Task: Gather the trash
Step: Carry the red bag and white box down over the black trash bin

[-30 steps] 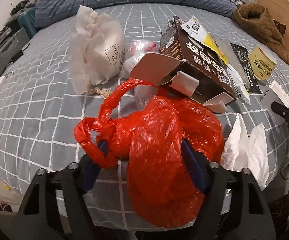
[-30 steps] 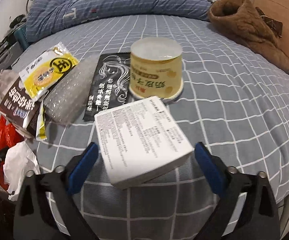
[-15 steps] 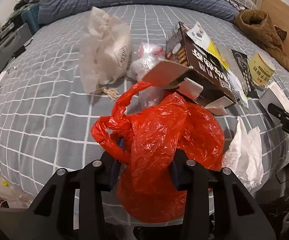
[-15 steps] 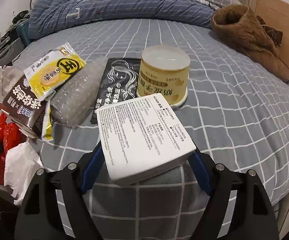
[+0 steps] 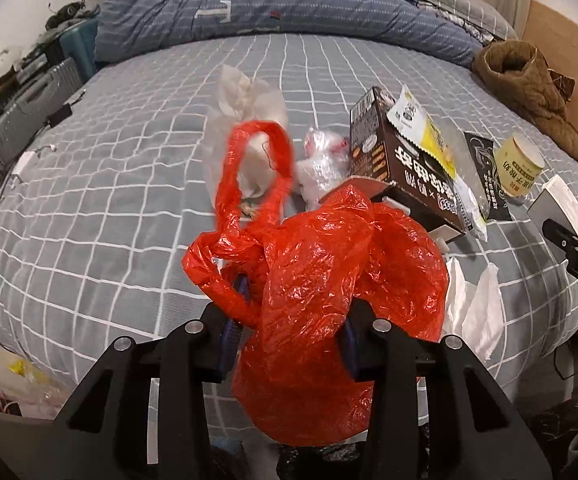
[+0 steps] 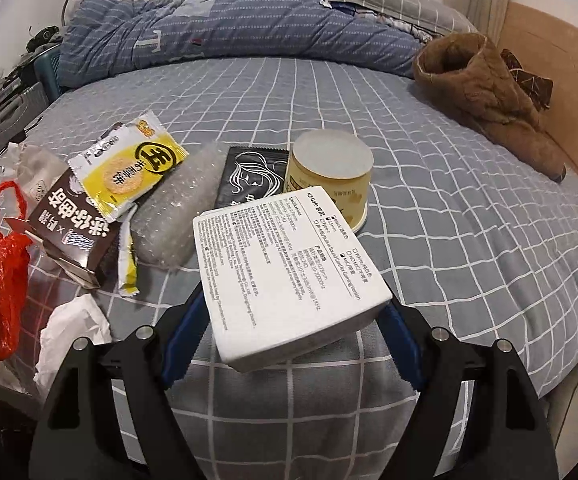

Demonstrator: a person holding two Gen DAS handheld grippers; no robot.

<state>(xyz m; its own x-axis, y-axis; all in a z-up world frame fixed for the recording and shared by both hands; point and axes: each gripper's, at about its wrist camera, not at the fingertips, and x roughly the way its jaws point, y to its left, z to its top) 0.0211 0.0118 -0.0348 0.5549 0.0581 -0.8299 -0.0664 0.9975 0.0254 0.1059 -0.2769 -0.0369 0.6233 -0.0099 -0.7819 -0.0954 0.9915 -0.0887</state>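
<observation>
Grey checked bedding (image 6: 429,184) covers a wide bed with a rolled blue quilt (image 5: 289,4) at the far side, and the litter lies strewn along the near edge. At near left the left gripper (image 5: 289,328) is clamped on a crumpled red plastic bag (image 5: 329,280); the bag bulges up between the fingers with one handle loop standing up, which suggests it is being readied as the sack for the rubbish. At near right the right gripper (image 6: 293,320) is closed on a white printed box (image 6: 285,268), its blue pads against the box's two sides, the box tilted and seemingly just clear of the cover, though contact underneath is hard to judge. I take it the box is meant for the bag, which sits well to its left.

Just beyond the box stand a yellow tub (image 6: 329,172) and a black sachet (image 6: 249,176); further left lie bubble wrap (image 6: 177,212), a yellow snack packet (image 6: 129,168) on a brown carton (image 6: 73,220), and white tissue (image 6: 73,324) at the near edge.
</observation>
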